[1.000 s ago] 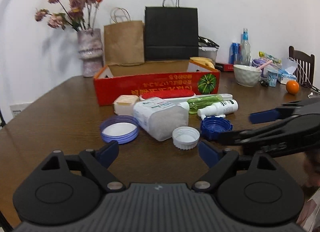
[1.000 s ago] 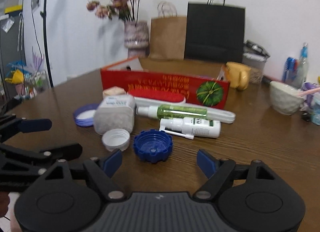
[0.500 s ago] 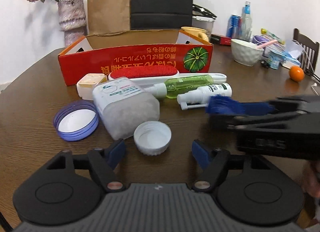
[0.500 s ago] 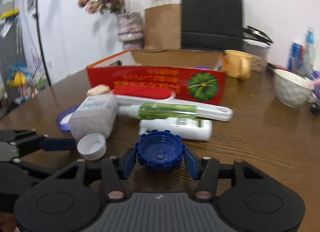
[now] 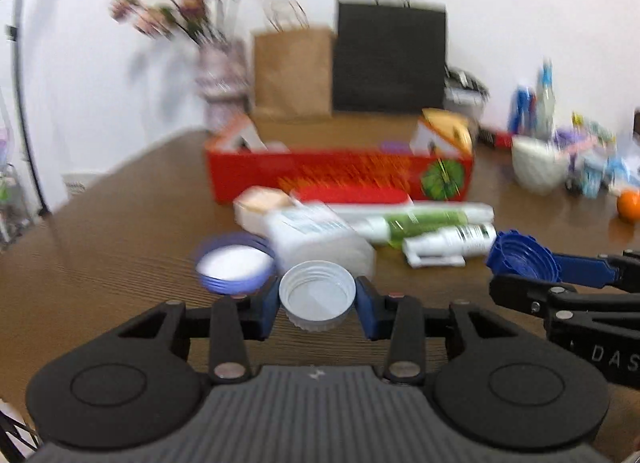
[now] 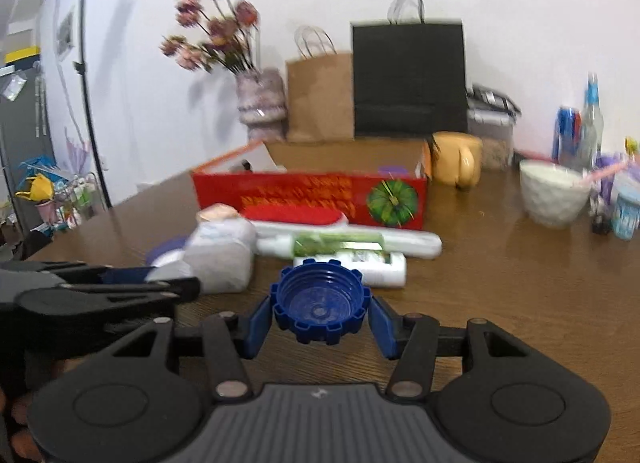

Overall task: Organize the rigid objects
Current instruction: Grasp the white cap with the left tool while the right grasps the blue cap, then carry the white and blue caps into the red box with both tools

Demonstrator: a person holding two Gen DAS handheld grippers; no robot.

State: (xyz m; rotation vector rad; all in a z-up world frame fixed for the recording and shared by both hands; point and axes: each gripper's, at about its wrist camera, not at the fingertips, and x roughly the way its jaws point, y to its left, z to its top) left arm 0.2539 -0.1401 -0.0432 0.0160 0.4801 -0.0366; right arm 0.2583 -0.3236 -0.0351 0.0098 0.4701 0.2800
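My left gripper (image 5: 317, 297) is shut on a white screw cap (image 5: 317, 295) and holds it above the table. My right gripper (image 6: 319, 309) is shut on a blue ridged cap (image 6: 319, 305), which also shows in the left wrist view (image 5: 522, 259). Behind them lie a white jar on its side (image 5: 320, 235), a purple-rimmed lid (image 5: 234, 263), a green spray bottle (image 5: 416, 221), a white spray bottle (image 5: 448, 243), a red brush (image 5: 352, 196) and a cream box (image 5: 260, 205). An open red cardboard box (image 5: 340, 179) stands behind them.
A flower vase (image 6: 260, 103), a brown paper bag (image 6: 320, 97) and a black bag (image 6: 410, 79) stand at the back. A yellow mug (image 6: 456, 159), a white bowl (image 6: 554, 195), bottles and an orange (image 5: 628, 205) are at the right on the wooden table (image 6: 500, 283).
My left gripper has closed on the white cap and lifted it. My right gripper, shut on the blue cap, has lifted it off the table.
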